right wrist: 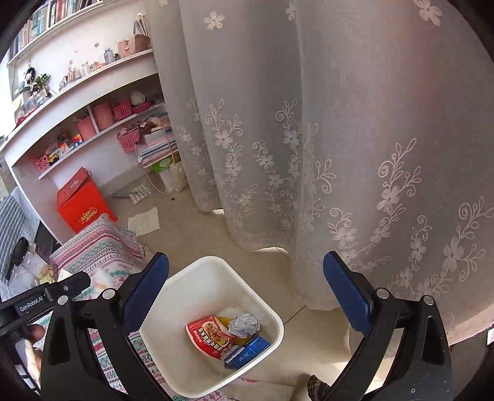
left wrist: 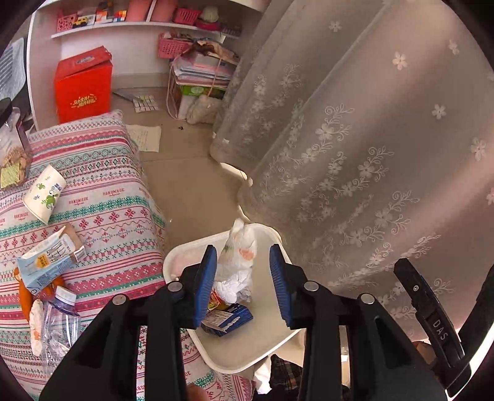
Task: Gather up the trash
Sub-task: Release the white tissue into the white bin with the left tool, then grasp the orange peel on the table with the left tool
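Note:
A white bin (left wrist: 265, 339) stands on the floor beside the patterned bed (left wrist: 102, 197); it also shows in the right wrist view (right wrist: 197, 277). My left gripper (left wrist: 242, 283) hangs over the bin, open, with a crumpled white plastic bag (left wrist: 237, 256) between its pads, seemingly loose. A blue box (left wrist: 230, 320) lies in the bin. In the right wrist view the bin holds a red snack packet (right wrist: 210, 336), a crumpled paper (right wrist: 244, 324) and the blue box (right wrist: 250, 348). My right gripper (right wrist: 247, 293) is open and empty above the bin. On the bed lie a paper cup (left wrist: 44, 192), a milk carton (left wrist: 46, 262) and a plastic bottle (left wrist: 58, 327).
A lace curtain (left wrist: 355, 138) hangs close on the right of the bin. A red box (left wrist: 83, 86) and a paper sheet (left wrist: 145, 137) lie on the floor by white shelves (left wrist: 139, 27). A stack of books in a rack (left wrist: 200, 80) stands at the curtain's edge.

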The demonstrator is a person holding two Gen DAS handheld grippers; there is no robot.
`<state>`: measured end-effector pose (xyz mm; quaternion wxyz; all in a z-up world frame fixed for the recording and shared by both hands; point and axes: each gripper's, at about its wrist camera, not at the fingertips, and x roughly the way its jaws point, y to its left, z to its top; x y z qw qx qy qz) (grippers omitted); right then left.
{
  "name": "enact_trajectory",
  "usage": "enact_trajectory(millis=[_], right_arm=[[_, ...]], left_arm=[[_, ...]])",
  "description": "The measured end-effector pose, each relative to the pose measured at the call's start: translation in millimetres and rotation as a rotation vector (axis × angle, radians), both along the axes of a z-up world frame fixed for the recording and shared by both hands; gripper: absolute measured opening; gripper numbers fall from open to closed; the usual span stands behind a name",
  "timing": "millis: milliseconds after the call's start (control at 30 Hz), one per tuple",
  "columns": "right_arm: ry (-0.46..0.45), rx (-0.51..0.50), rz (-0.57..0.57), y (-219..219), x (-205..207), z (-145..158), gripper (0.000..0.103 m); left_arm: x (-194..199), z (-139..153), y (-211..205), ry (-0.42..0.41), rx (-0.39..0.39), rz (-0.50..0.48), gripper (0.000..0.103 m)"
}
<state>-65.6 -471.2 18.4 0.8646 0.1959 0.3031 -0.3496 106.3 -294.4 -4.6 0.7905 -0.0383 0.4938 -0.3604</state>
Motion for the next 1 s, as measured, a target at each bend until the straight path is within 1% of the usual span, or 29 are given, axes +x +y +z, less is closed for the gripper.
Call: enact_trajectory(millis=[100,133,233,267,367,467,533,567,633,700,767,833,900,967,1000], right_arm=[[0.009,-0.004,0.012,2.6,3.2,-0.3,0.096],[0.01,-0.005,0.017,3.9,4.6,-0.1,0.096],[0.015,-0.001,0.04,9.7,10.9,-1.0,0.096],[0.021,0.0,0.051,13.2,14.3,-2.1,0.096],[0.049,0.011,0.111,29.7,26.8,-8.1,0.096],[0.09,0.031,0.206,52.6,43.2,-15.5,0.096],[0.113,0.047,0.265,67.9,53.7,-19.6,0.096],[0.12,0.06,0.293,75.3,58.5,-21.0,0.096],[0.133,0.093,0.345,86.9,67.6,-24.4,0.096],[0.147,0.115,0.386,98.1,75.1,-27.3,0.096],[0.157,0.126,0.418,108.2,81.0,-29.1,0.096],[0.168,0.13,0.436,114.8,86.7,-31.0,0.096],[0.176,0.135,0.446,120.0,89.7,-32.4,0.096],[0.179,0.143,0.453,121.5,92.1,-33.3,0.096],[0.18,0.147,0.455,121.7,93.1,-33.7,0.096]], left_arm=[[1.1,-2.0,6.6,0.016,-0.009,-0.005,0.052],[2.1,-2.1,11.0,0.012,-0.001,0.003,0.056],[3.9,-0.9,30.7,-0.02,0.038,0.045,0.06],[5.8,-1.5,40.3,-0.029,0.054,0.06,0.064],[15.3,-6.3,72.5,-0.037,0.119,0.114,0.067],[29.4,-17.2,114.1,-0.02,0.195,0.181,0.068],[42.4,-26.0,146.7,0.006,0.236,0.23,0.07],[50.1,-31.3,162.9,0.026,0.256,0.261,0.074],[66.0,-43.0,197.8,0.071,0.286,0.338,0.075],[80.3,-55.9,229.2,0.125,0.3,0.421,0.076],[91.8,-71.8,252.8,0.18,0.327,0.496,0.075],[97.3,-89.4,268.5,0.228,0.354,0.546,0.075],[99.7,-105.9,275.4,0.263,0.377,0.573,0.074],[99.4,-121.4,274.1,0.295,0.393,0.562,0.067],[99.0,-127.6,271.5,0.306,0.395,0.551,0.065]])
